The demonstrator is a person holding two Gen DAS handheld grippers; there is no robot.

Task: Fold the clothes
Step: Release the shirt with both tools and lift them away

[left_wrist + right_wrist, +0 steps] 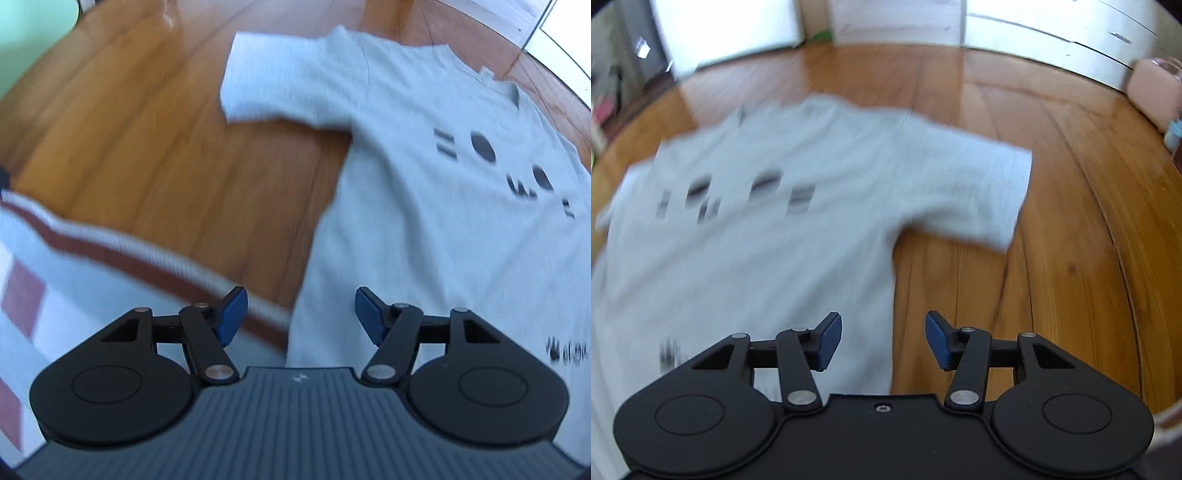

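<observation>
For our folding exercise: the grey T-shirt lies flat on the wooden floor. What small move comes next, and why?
Probably lower both open tongs, left and right, onto the T-shirt's side edges: each hovers over one, holding nothing, and both sleeves lie spread, unfolded.

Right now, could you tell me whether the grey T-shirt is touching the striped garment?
Cannot tell. In the left wrist view the grey T-shirt hem nears the striped garment, but blur and the tool hide the junction.

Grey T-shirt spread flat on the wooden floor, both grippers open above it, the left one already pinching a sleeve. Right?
Not quite. In the left wrist view the left gripper pinches nothing; its jaws stand apart over the T-shirt. The rest holds.
</observation>
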